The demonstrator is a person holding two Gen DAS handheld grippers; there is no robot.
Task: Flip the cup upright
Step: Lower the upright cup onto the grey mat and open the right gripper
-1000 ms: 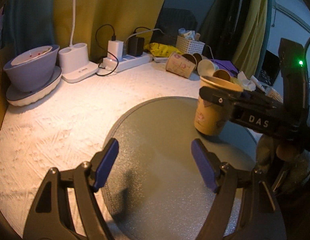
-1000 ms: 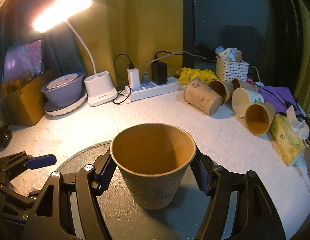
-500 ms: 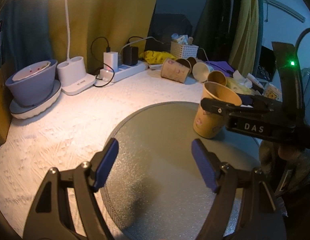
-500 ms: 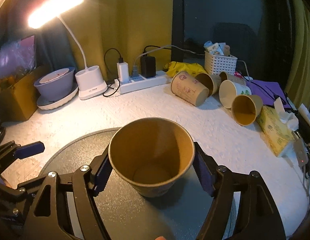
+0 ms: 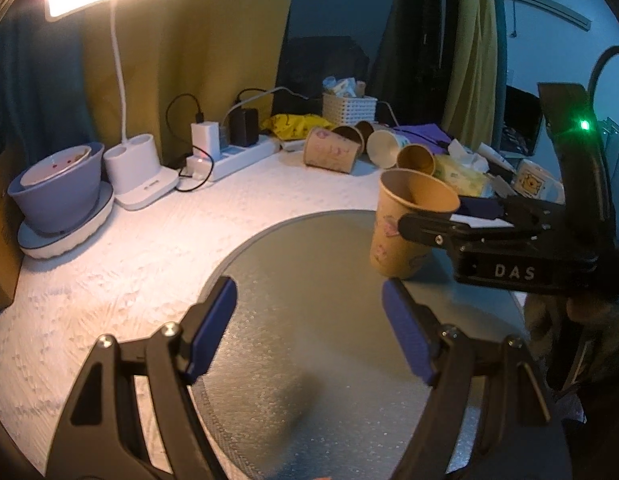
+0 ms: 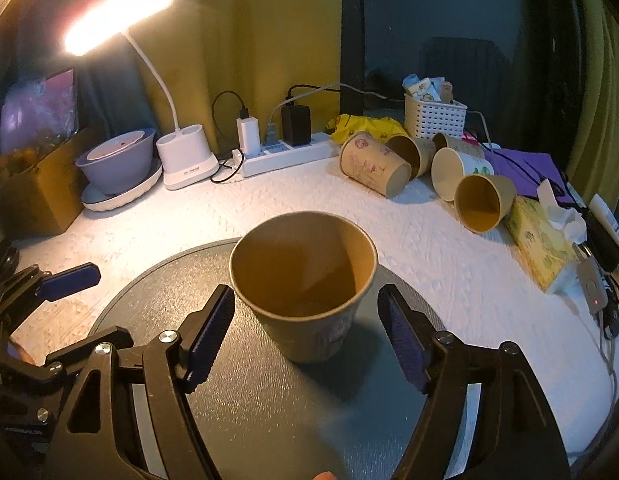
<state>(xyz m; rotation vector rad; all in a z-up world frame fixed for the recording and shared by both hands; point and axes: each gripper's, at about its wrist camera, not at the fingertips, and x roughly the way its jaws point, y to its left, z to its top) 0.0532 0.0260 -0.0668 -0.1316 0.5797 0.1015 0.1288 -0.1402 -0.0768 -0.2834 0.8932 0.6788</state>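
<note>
Nearest: left gripper [image 5: 309, 328], fingers spread wide, nothing between them, hovering over the near part of the round grey mat [image 5: 309, 360].

Right gripper [image 6: 307, 334]: blue fingers [image 6: 211, 334] parted on either side of the cup [image 6: 305, 288], a visible gap on each side, so no grip on it. From the left wrist view the right gripper's black frame crosses in front of the cup [image 5: 405, 224] just below the rim.

The cup stands upright, mouth up, base on the mat, toward the mat's far right part. Brown paper, faint printed pattern on the side, inside bare.

The mat lies on a white textured bench [image 6: 429, 240].

Farther back, right: four paper cups [image 6: 373, 166] lying on their sides in a loose cluster, mouths facing various ways. A yellow tissue pack [image 6: 537, 236] just beside them.

Farther back, left: purple bowl [image 6: 117, 164] on a white dish, and a white desk lamp [image 6: 185, 156], lit.

Back edge: white power strip [image 6: 289, 154] with plugs and cables, a white slatted basket [image 6: 433, 118], and yellow curtain behind.
</note>
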